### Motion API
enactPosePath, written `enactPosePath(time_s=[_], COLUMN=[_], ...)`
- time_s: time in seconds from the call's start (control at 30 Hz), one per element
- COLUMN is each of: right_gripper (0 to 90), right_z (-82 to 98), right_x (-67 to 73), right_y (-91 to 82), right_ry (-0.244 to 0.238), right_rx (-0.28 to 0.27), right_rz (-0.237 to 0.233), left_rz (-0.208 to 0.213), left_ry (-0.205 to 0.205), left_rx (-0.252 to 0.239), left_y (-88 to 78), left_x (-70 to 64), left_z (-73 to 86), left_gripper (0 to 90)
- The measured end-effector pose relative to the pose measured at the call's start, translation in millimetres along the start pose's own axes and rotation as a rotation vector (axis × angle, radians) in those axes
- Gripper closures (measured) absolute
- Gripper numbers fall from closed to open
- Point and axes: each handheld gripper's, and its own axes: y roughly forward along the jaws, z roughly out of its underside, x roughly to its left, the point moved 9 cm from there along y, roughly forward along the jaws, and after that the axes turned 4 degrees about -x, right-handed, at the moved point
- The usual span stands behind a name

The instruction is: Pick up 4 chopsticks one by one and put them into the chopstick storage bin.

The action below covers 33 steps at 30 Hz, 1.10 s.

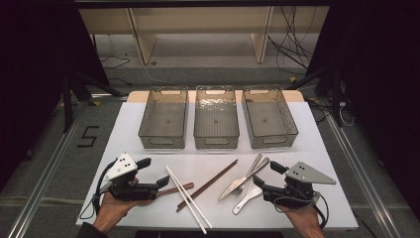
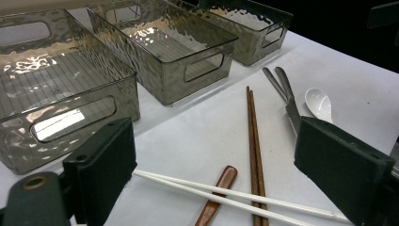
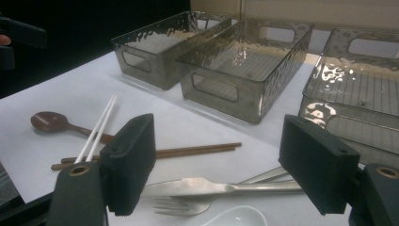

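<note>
Hovering with both jaw pairs spread and empty, left gripper (image 1: 161,182) is nearing the dark wooden spoon (image 1: 177,189), right gripper (image 1: 257,181) the steel fork (image 3: 188,203); pinching handles mid-shaft is looking safest.

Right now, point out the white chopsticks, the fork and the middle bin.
white chopsticks (image 1: 187,200), high view, mid-length.
fork (image 3: 176,205), right gripper view, tines.
middle bin (image 1: 216,141), high view, near wall.

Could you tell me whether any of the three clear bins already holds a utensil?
No, all three bins are empty; the utensils lie on the white table.

3 bins (image 1: 216,119) stand behind the cutlery (image 1: 245,182).
</note>
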Motion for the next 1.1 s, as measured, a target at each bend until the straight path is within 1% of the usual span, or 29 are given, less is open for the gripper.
enactPosePath(time_s=[0.1,0.23,0.33,0.37,0.43,0.53,0.6,0.7,0.8,0.87,0.9,0.97,1.1], right_gripper=[28.2,28.2,28.2,28.2,28.2,28.2,28.2,28.2,28.2,28.2,28.2,28.2,28.2], right_z=[0.0,0.1,0.4,0.3,0.3,0.9,0.9,1.5,1.9,1.9,2.2,2.4,2.3], right_x=[-0.3,-0.9,-0.6,-0.5,-0.9,-1.5,-1.4,-1.0,-0.9,-1.1,-1.4,-1.5,-1.2], right_y=[-0.1,0.4,0.7,0.8,0.7,0.7,0.7,1.6,1.8,1.9,2.0,1.9,2.2], right_ry=[0.003,0.004,0.006,0.006,0.007,0.009,0.01,0.013,0.014,0.016,0.018,0.018,0.017], right_rx=[0.0,0.001,0.004,0.002,0.001,0.009,0.01,0.015,0.019,0.02,0.021,0.023,0.024], right_rz=[0.0,0.002,0.001,0.0,-0.002,-0.002,-0.003,-0.004,-0.005,-0.007,-0.008,-0.008,-0.012], left_rz=[0.006,0.025,0.027,0.028,0.041,0.057,0.075,0.095,0.126,0.141,0.149,0.173,0.217], left_ry=[0.002,0.018,0.041,0.055,0.072,0.122,0.159,0.223,0.289,0.34,0.352,0.356,0.415], left_rx=[0.01,0.033,0.058,0.068,0.086,0.123,0.164,0.217,0.287,0.315,0.331,0.371,0.447], left_y=[0.3,1.5,3.3,3.7,4.3,6.3,8.5,13.6,17.4,20.3,22.1,25.5,30.3], left_x=[-0.3,-2.6,-3.6,-3.8,-6.1,-10.3,-13.0,-16.6,-20.4,-21.4,-21.4,-21.8,-25.8], left_z=[0.6,1.3,2.1,2.0,0.6,-0.8,0.0,0.4,0.8,1.1,2.0,4.6,12.8], left_gripper=[12.4,12.7,12.7,12.7,12.7,12.7,12.7,12.7,12.7,14.1,14.5,14.5,14.5])
